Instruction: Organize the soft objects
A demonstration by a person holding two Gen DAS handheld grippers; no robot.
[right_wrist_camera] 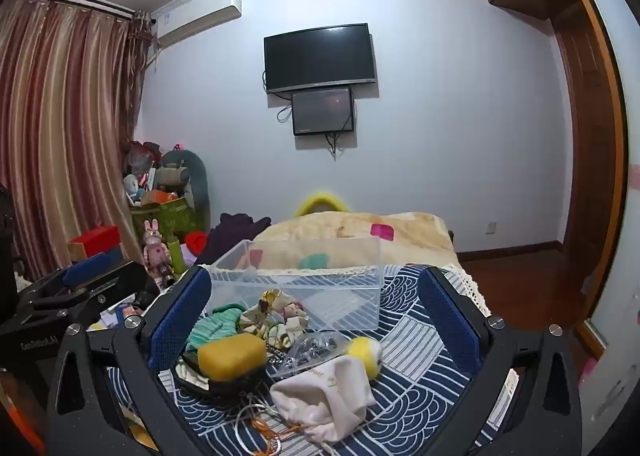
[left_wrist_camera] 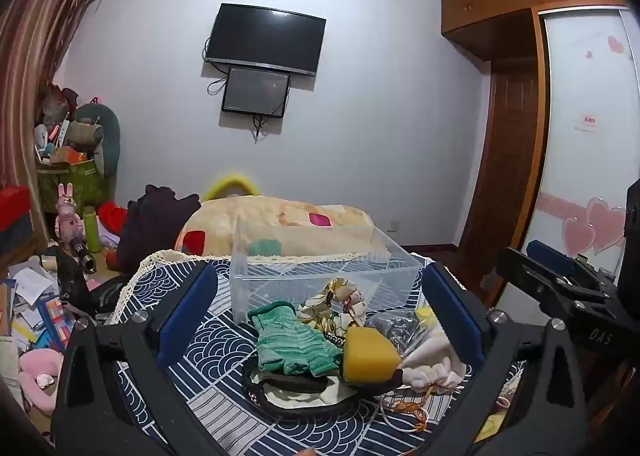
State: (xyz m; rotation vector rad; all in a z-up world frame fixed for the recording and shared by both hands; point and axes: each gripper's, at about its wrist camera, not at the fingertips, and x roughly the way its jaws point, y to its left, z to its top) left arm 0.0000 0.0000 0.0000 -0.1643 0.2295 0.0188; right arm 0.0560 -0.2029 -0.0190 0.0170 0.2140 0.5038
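Observation:
A heap of soft things lies on a blue-and-white patterned cloth (left_wrist_camera: 208,376): a green knit glove (left_wrist_camera: 294,340), a yellow sponge (left_wrist_camera: 370,356), a floral scrunchie (left_wrist_camera: 336,306), a white drawstring pouch (right_wrist_camera: 326,396) and a small yellow ball (right_wrist_camera: 366,350). A clear plastic box (left_wrist_camera: 320,270) stands empty behind them. My left gripper (left_wrist_camera: 320,320) is open, its blue pads either side of the heap. My right gripper (right_wrist_camera: 316,324) is open too, above the same heap. The glove partly covers a black-rimmed dish (left_wrist_camera: 296,396).
A clear bag of dark small items (right_wrist_camera: 312,352) and orange cord loops (right_wrist_camera: 264,430) lie among the heap. A patterned blanket (right_wrist_camera: 360,236) lies behind the box. Cluttered toys and boxes (right_wrist_camera: 164,207) fill the left floor. The other gripper (left_wrist_camera: 560,288) shows at the right.

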